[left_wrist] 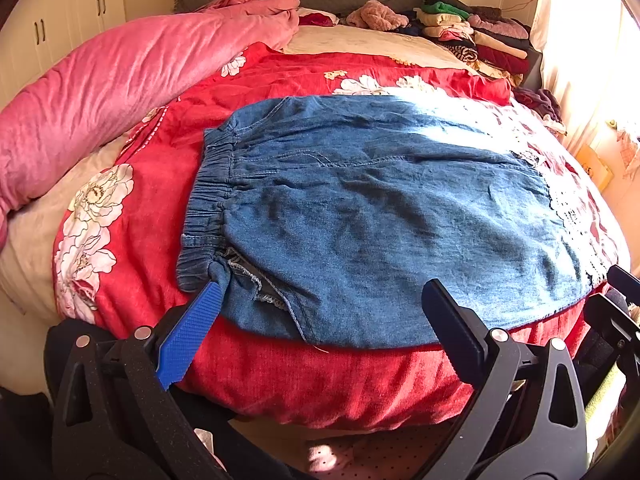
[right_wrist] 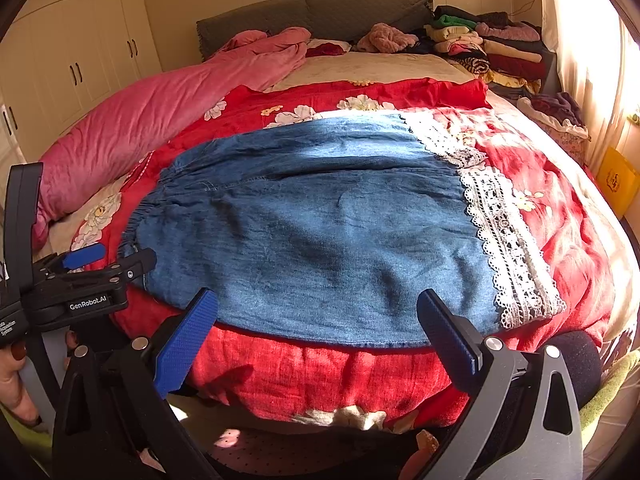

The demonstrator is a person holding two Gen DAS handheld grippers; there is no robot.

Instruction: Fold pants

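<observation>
Both claws stand wide apart and empty at the near edge of the bed: the left gripper (left_wrist: 320, 312) has its blue finger (left_wrist: 188, 336) tip just touching the waistband corner, and the right gripper (right_wrist: 318, 320) hangs over the near hem. Just beyond them the denim pants (left_wrist: 380, 216) lie flat on the red floral quilt (left_wrist: 320, 380), elastic waistband (left_wrist: 204, 208) ahead-left, lace cuffs (right_wrist: 508, 248) ahead-right. The cloth looks soft, light and limp, likely to sag and crease, so I would pinch the thicker waistband and the cuff edge.

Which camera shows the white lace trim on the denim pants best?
The right wrist view: the lace trim runs in full, sharp, along the pants' right end. The left wrist view shows it only squeezed at the right edge, washed out by sunlight.
</observation>
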